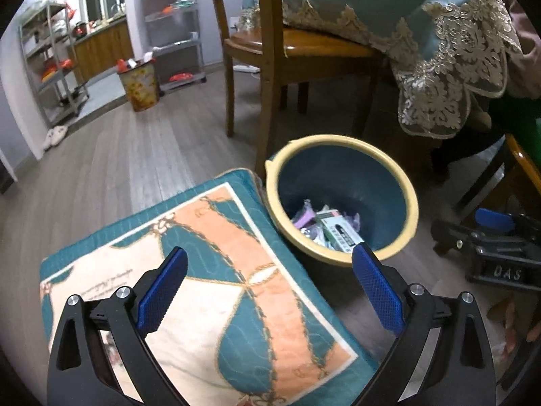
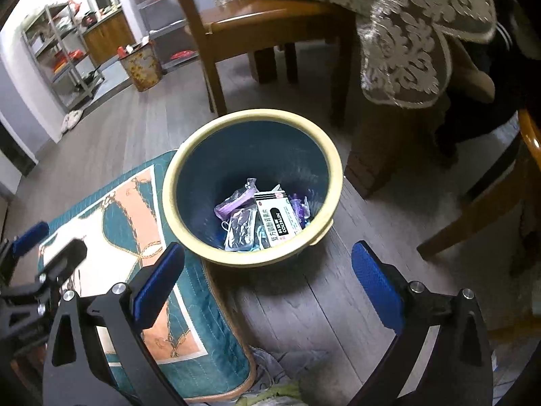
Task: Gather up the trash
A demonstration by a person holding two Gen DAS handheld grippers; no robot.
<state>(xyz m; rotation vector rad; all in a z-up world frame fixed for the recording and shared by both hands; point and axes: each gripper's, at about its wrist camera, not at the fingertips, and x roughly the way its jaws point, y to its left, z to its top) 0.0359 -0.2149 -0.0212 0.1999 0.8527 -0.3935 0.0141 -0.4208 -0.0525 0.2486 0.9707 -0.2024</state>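
Observation:
A blue waste bin with a cream rim (image 1: pixel 341 140) (image 2: pixel 252 115) stands on the wood floor beside a patterned cushion. Inside lie a white medicine box (image 2: pixel 279 218) (image 1: pixel 339 231) and several purple and clear wrappers (image 2: pixel 236 223). My left gripper (image 1: pixel 270 289) is open and empty above the cushion (image 1: pixel 216 291), left of the bin. My right gripper (image 2: pixel 268 282) is open and empty, just in front of the bin above the floor. The left gripper shows at the left edge of the right wrist view (image 2: pixel 37 270); the right one shows at the right edge of the left wrist view (image 1: pixel 490 237).
A wooden chair (image 1: pixel 267 50) (image 2: pixel 257 27) and a table with a lace-edged cloth (image 1: pixel 436 67) (image 2: pixel 405 44) stand behind the bin. A second chair's leg (image 2: pixel 473 216) is at the right. A flowered bin (image 1: pixel 140 84) and metal shelves (image 1: pixel 50 64) stand far back left.

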